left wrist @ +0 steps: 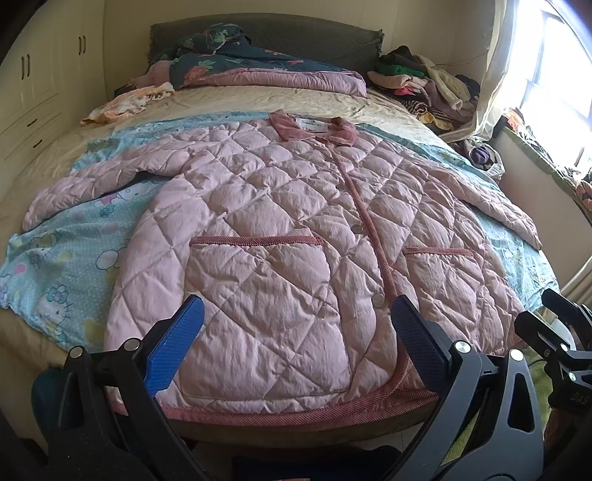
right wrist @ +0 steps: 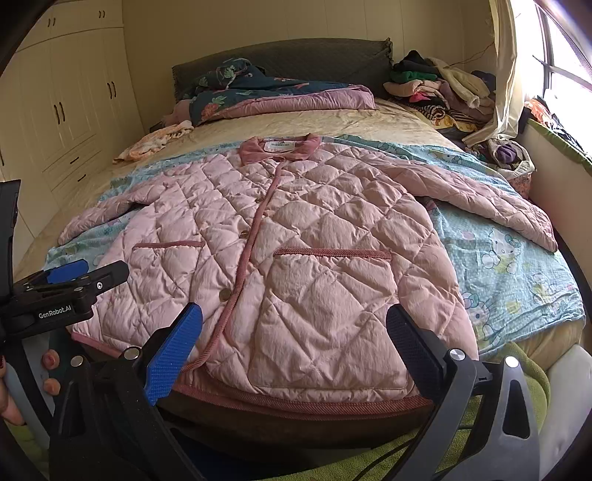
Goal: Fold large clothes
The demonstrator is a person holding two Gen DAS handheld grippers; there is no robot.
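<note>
Pink quilted jacket (left wrist: 281, 236) lies flat and face up on the bed (left wrist: 51, 155), spread over a light blue cartoon-print sheet (left wrist: 74, 266). Buttoned front, collar (left wrist: 314, 127) toward the headboard (left wrist: 266, 33), hem at the foot edge nearest the cameras. Both sleeves out to the sides; two front pockets with darker pink trim.

Left hand-held gripper (left wrist: 296, 347): fingers spread wide, nothing between them, hovering just above the hem near the lowest button (left wrist: 378, 299). Right hand-held gripper (right wrist: 292, 347): likewise spread wide and empty, above the hem on the jacket's other half. In the right wrist view, the left gripper shows at the left edge, held by a hand (right wrist: 11, 392).

Folded quilt (left wrist: 259, 70) sits at the head of the bed. Heap of mixed clothes (left wrist: 429, 81) at the far corner by the window (left wrist: 555, 74). Cupboards (right wrist: 66, 100) along the left wall.
</note>
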